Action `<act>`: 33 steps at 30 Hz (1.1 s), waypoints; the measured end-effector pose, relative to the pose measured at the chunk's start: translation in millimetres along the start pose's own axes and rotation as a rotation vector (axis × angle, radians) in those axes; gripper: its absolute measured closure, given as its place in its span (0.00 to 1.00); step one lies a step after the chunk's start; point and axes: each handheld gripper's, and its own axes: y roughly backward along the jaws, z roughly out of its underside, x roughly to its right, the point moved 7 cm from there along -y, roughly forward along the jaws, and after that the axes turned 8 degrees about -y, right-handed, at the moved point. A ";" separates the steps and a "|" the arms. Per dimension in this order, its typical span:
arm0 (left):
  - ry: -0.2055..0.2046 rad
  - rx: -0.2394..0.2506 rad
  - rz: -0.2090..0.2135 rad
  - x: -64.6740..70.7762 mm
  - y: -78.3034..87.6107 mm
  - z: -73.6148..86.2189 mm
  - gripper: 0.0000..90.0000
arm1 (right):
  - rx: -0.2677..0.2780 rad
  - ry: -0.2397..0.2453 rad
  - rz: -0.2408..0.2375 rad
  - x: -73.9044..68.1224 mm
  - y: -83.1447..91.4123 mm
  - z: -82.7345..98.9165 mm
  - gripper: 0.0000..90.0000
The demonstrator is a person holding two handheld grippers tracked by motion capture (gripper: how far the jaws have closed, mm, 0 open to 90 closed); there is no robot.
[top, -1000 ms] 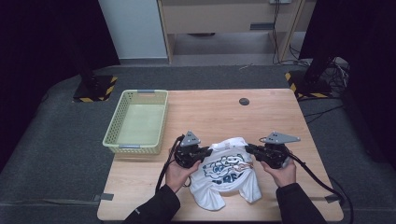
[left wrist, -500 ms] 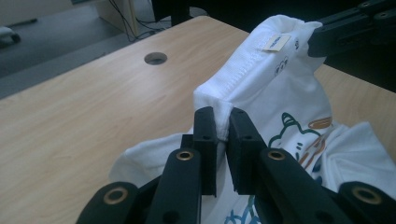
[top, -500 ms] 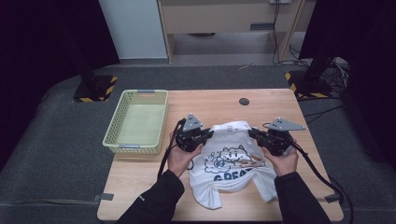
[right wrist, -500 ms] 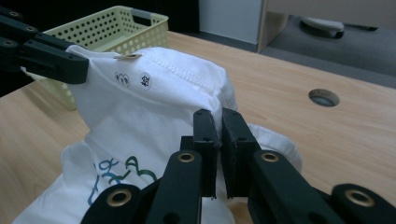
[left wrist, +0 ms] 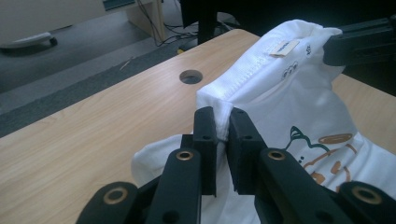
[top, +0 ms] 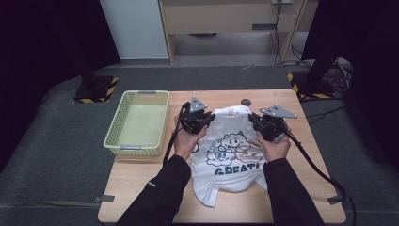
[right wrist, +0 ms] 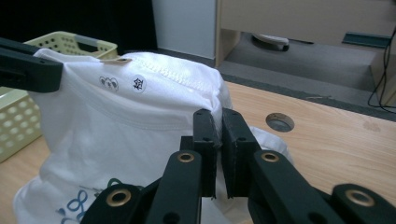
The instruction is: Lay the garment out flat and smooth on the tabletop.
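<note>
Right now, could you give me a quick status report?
Left gripper and right gripper shut on T-shirt shoulders. Shirt partly lifted. Basket clear.

you cannot read the whole word printed on the white t-shirt (top: pixel 233 150): in the high view its lower half folds out of sight. the small tag (left wrist: pixel 284 47) at the collar is too small to read in the left gripper view, and so are the two round marks (right wrist: pixel 122 83) under the collar in the right gripper view. your forearms are cut off by the bottom edge of the high view. the shirt hides the table (top: pixel 301 188) beneath it, and its hem lies bunched, so its outline stays unclear.
</note>
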 end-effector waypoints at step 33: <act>0.042 0.033 0.062 -7.2 38.6 71.8 0.43 | -0.007 -0.005 0.047 38.6 18.6 36.5 0.15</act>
